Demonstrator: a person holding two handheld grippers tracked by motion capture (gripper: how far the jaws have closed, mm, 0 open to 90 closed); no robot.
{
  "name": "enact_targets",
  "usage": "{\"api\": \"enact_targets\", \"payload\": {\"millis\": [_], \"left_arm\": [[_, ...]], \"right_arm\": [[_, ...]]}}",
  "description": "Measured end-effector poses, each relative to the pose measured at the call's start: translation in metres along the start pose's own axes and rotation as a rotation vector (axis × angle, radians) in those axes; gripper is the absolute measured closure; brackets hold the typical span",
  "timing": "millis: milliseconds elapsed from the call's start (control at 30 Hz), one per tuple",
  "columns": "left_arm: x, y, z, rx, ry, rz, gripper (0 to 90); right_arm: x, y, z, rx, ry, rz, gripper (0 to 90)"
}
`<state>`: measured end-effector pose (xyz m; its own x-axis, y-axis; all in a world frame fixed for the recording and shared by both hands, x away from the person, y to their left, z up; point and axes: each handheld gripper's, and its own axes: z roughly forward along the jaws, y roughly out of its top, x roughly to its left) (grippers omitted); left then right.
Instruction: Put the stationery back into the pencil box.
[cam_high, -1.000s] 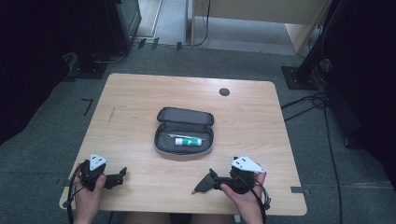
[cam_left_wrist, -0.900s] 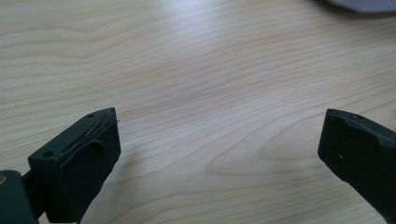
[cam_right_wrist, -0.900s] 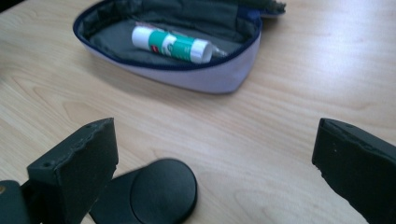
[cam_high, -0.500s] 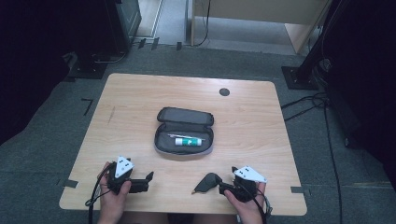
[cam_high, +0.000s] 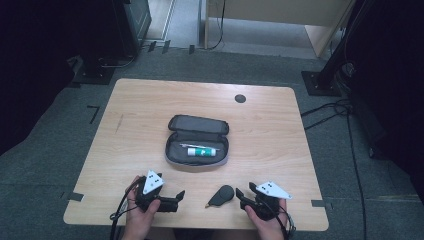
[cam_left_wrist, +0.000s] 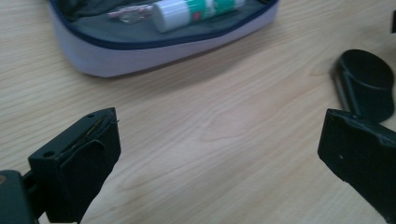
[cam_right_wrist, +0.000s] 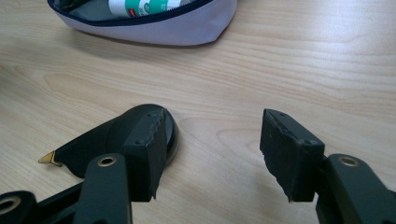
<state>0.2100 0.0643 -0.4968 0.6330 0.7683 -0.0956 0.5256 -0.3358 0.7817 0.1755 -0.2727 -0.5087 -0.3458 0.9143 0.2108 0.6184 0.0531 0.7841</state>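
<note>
— Both tongs rest low at the near edge of the wooden surface (cam_high: 280, 130). The left tongs (cam_high: 175, 199) stand wide open, nothing between the jaws; in the left gripper view only bare wood lies in the gap.

— And the right tongs (cam_high: 243, 196)?

— Open too, holding nothing. In the right gripper view their left jaw sits just in front of a small black teardrop-shaped tool (cam_right_wrist: 109, 135) with a gold tip; whether they touch, I cannot tell.

— Where does that tool lie on the surface?

— Flat on the wood, between the two tongs, nearer the right one, with its tip pointing toward the person.

— What is farther back?

— An open grey zip pouch (cam_high: 197, 141) near the middle of the surface, lid folded back. Inside lies a white tube with a green label (cam_high: 203, 151), on its side.
</note>
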Motion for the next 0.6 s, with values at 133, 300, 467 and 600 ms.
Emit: {"api": "enact_targets", "payload": {"millis": [133, 300, 467, 600], "left_arm": [[-0.011, -0.002, 0.000, -0.011, -0.025, 0.031, 6.3], [-0.027, -0.002, 0.008, 0.016, -0.110, 0.085, 8.3], [-0.045, -0.006, 0.019, 0.051, -0.182, 0.125, 19.9], [-0.053, -0.008, 0.027, 0.076, -0.184, 0.150, 34.1]], "right_arm": [[0.004, -0.004, 0.002, 0.012, 0.017, -0.004, 47.6], [0.005, -0.004, 0.006, 0.010, 0.055, 0.011, 51.2], [0.009, -0.003, 0.009, 0.014, 0.087, 0.001, 50.2], [0.011, -0.004, 0.012, 0.021, 0.089, -0.006, 49.3]]}}
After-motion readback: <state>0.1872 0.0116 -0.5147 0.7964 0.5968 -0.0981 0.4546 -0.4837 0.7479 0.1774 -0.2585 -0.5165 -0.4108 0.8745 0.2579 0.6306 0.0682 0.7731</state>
